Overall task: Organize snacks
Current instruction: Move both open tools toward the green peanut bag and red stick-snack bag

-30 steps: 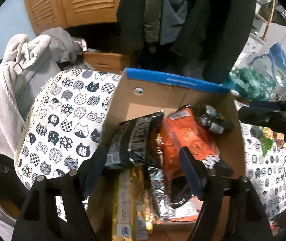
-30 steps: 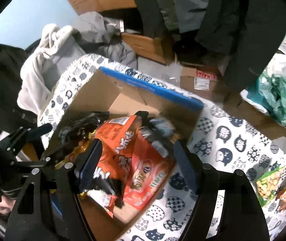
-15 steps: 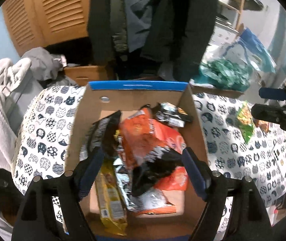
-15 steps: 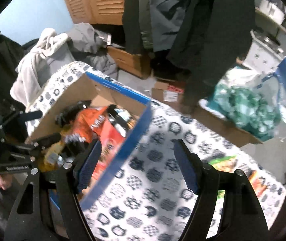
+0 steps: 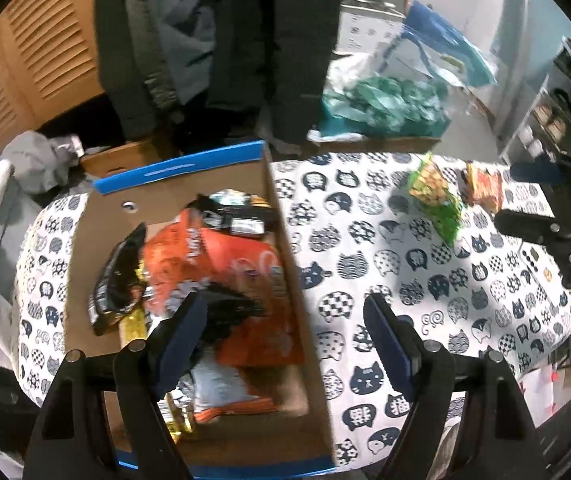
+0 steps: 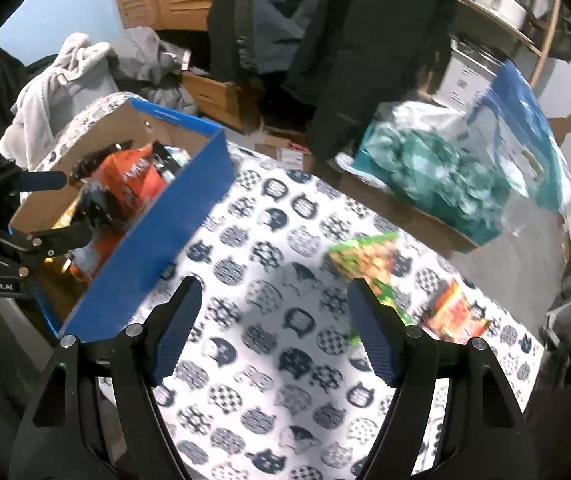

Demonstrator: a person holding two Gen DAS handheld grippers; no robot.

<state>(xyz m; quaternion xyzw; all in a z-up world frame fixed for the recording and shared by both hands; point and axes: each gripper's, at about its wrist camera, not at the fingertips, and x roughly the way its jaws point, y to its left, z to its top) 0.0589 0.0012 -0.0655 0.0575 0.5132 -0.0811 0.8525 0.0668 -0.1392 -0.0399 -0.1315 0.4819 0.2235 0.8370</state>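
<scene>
A cardboard box with a blue rim (image 5: 285,248) (image 6: 157,232) stands on the left of the cat-print table and holds several snack bags: orange ones (image 5: 221,256), a black one (image 5: 117,280) and a yellow one. A green snack bag (image 5: 437,200) (image 6: 369,260) and an orange-red bag (image 5: 485,188) (image 6: 455,312) lie on the cloth at the right. My left gripper (image 5: 285,340) is open and empty above the box's right wall. My right gripper (image 6: 273,328) is open and empty above the cloth, just left of the green bag.
The table with the cat-print cloth (image 5: 365,240) ends close behind the box. Behind it hang dark coats (image 5: 245,40). A teal plastic bag in a carton (image 6: 425,172), grey clothes (image 6: 65,76) and a shelf (image 5: 557,112) surround the table.
Both grippers have pulled back from inside the box and swung right. The right gripper now faces the loose green and orange-red bags on the cloth. Both stay open and empty.
</scene>
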